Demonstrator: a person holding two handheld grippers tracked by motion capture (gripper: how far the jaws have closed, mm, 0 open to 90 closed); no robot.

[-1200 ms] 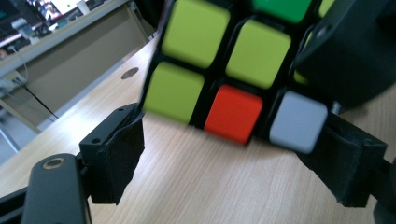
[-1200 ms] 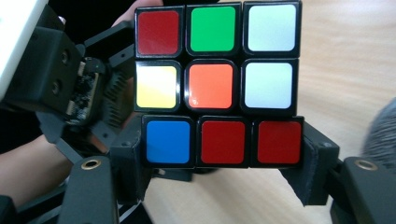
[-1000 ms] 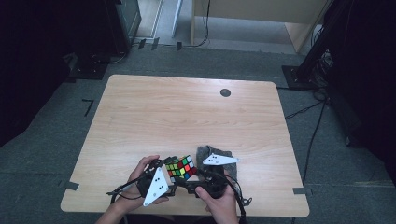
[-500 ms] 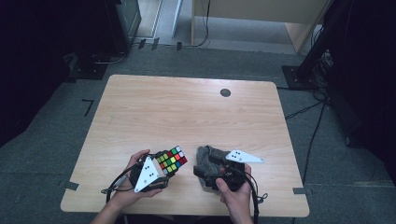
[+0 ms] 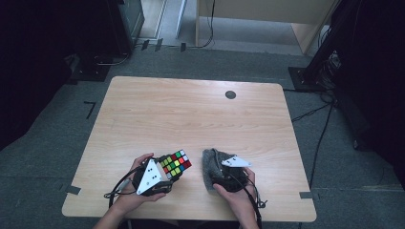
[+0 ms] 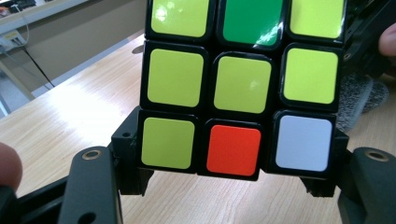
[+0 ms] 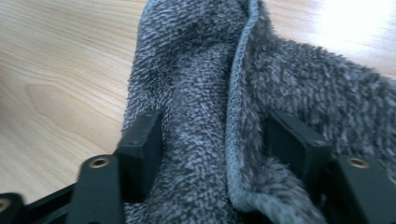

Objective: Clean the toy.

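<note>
Holding a puzzle cube [image 5: 175, 163] in the left gripper [image 5: 165, 172] and a grey towel [image 5: 211, 167] in the right gripper [image 5: 225, 175], both low over the near edge of the wooden table [image 5: 191, 114]. Work in hand looks like wiping the cube with the cloth.

Risks, as judged:
- The cube could slip or twist. The left gripper view shows the jaws clamped only on its bottom row, at the two lower corners, with most of the cube [image 6: 240, 84] standing above them. A sideways push from the towel might pivot it out.
- A layer of the cube could turn under rubbing pressure and loosen the grip.
- The towel could pull free. It is soft and bunched, and the hemmed fold [image 7: 236, 116] sits between the jaws (pile that thick compresses unevenly).

Positions: the cube sits between the left jaws, gripped, tilted up and toward the towel. The towel [image 7: 201, 93] is pinched between the right jaws, its bulk extending past the tips. In the high view cube and towel lie near each other but apart, a strip of bare table between them.
</note>
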